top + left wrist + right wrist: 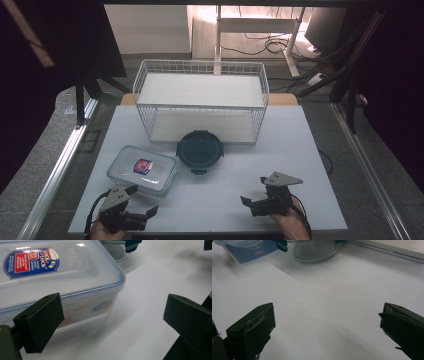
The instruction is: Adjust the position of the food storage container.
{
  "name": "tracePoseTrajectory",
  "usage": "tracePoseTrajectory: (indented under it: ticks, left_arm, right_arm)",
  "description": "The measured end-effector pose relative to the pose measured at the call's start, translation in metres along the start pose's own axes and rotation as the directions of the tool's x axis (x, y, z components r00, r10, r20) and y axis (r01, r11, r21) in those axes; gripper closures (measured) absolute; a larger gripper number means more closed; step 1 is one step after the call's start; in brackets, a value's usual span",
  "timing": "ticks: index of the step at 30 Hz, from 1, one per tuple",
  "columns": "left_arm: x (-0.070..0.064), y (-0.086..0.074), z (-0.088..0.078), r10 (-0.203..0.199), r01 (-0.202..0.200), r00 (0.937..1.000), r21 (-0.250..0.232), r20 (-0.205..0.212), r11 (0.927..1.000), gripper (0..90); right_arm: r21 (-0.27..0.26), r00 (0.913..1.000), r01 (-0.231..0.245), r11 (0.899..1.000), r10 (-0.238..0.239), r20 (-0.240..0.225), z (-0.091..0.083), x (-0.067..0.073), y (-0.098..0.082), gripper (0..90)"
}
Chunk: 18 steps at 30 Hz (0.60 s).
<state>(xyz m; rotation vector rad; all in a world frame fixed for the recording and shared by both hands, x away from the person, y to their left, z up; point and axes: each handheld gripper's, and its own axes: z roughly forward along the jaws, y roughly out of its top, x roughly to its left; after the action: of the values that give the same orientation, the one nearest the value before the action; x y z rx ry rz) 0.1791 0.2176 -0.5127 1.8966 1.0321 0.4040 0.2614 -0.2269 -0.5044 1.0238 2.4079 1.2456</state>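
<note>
I see a white board [300, 150] on a grey table, dark curtains either side, cables on the floor at upper right. My left gripper [134, 200] sits lower left, jaws wide, just beside the clear rectangular container [142, 170]; the round dark-lidded container [199, 149] is mid-frame before the wire basket [200, 67]. Right gripper [254, 192], lower right, jaws wide, nothing between.

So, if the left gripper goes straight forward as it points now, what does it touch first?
Probably the rectangular container: its near corner lies just ahead of the open left gripper, close to one jaw. The gap's middle faces bare table, so depth leaves some doubt.
</note>
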Motion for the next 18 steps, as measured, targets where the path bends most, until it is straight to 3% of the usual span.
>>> tracePoseTrajectory:
  ticks: [5,7,10,18]
  left_arm:
    - [-0.0024,0.0002,0.0007,0.033,-0.033,0.9994,-0.006,-0.008,0.9994,2.4]
    - [-0.0023,-0.0004,0.0020,0.035,-0.035,0.9994,0.003,-0.003,0.9994,2.5]
    - [-0.0019,-0.0010,0.0035,0.028,-0.028,0.9995,0.021,0.011,0.9994,2.8]
    - [-0.0028,-0.0012,0.0042,0.042,-0.042,0.9988,0.018,0.026,0.9989,2.8]
  right_arm:
    - [0.000,1.0000,-0.003,1.000,0.003,0.003,0.0026,0.0017,0.0001,0.0]
    - [0.016,0.9993,-0.005,1.000,0.004,0.038,0.0043,-0.0001,-0.0009,0.0]
    - [0.019,0.9985,-0.022,1.000,0.021,0.051,0.0047,-0.0038,-0.0018,0.0]
    - [0.011,0.9986,-0.026,1.000,0.026,0.046,0.0041,-0.0039,0.0003,0.0]
